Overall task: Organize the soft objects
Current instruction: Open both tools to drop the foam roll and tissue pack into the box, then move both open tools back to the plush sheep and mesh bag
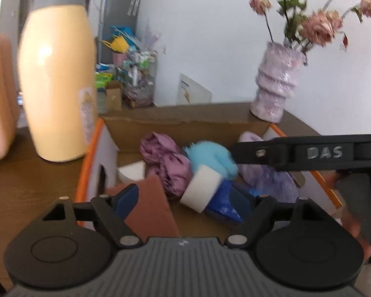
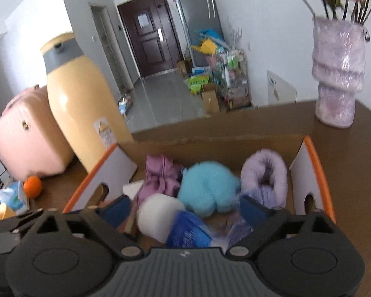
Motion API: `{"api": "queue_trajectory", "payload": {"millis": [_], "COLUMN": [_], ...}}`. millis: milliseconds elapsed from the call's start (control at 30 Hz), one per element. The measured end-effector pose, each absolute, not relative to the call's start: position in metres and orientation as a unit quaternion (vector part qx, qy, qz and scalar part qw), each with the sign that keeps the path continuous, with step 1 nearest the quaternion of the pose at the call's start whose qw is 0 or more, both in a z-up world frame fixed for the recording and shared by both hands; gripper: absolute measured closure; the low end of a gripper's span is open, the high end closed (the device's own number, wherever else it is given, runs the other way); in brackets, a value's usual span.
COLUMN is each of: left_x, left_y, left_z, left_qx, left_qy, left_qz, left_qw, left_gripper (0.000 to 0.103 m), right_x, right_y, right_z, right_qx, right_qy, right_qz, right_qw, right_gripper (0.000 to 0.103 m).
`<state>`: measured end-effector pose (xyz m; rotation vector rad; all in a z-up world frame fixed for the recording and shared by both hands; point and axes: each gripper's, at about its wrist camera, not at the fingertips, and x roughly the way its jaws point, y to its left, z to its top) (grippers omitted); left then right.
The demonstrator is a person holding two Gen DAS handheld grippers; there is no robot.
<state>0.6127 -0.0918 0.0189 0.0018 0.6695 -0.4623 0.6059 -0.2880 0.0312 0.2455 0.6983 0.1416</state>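
An open cardboard box (image 1: 185,121) with orange-edged flaps holds soft things: a mauve cloth (image 1: 165,163), a fluffy light-blue ball (image 1: 210,156), a white foam roll (image 1: 202,190), a blue plastic pack (image 1: 225,205), a lilac fuzzy slipper (image 1: 267,175), a white sponge (image 1: 133,170) and a brown pad (image 1: 150,208). My left gripper (image 1: 185,200) is open above the box's near edge, empty. My right gripper (image 2: 185,210) is open over the box (image 2: 210,146), above the foam roll (image 2: 158,215), blue pack (image 2: 188,232), blue ball (image 2: 207,188), slipper (image 2: 264,173) and mauve cloth (image 2: 160,175). The right gripper's body (image 1: 309,153) crosses the left wrist view.
A tall cream bottle (image 2: 79,109) stands left of the box on the brown table (image 2: 353,173). A pink suitcase (image 2: 24,133) and an orange (image 2: 32,186) lie further left. A lilac vase with dried flowers (image 2: 336,74) stands at the back right.
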Motion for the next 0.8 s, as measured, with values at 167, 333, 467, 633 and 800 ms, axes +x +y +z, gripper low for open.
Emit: {"api": "queue_trajectory", "payload": {"millis": [167,333,467,633,800], "left_x": [0.602,0.577,0.543,0.488,0.433], "left_y": [-0.076,-0.064,-0.057,-0.046,-0.036], "left_z": [0.046,0.077,0.097,0.123,0.134], "left_qx": [0.009,0.022,0.026,0.032,0.031], "left_qy": [0.295,0.271,0.254,0.207,0.172], "left_qz": [-0.188,-0.165,-0.155,-0.143,-0.141], "left_qw": [0.937,0.948,0.954,0.967,0.975], "left_gripper": [0.016,0.012,0.012,0.005,0.004], "right_x": [0.599,0.565,0.526,0.466,0.408], "right_y": [-0.294,-0.301,-0.305,-0.301,-0.288], "right_z": [0.060,0.096,0.121,0.143,0.150], "right_qx": [0.116,0.092,0.080,0.056,0.033], "right_qy": [0.318,0.307,0.300,0.269,0.228], "right_qz": [0.054,0.029,0.016,0.007,0.005], "right_qw": [0.940,0.947,0.951,0.961,0.973], "right_gripper": [0.007,0.007,0.007,0.006,0.002]}}
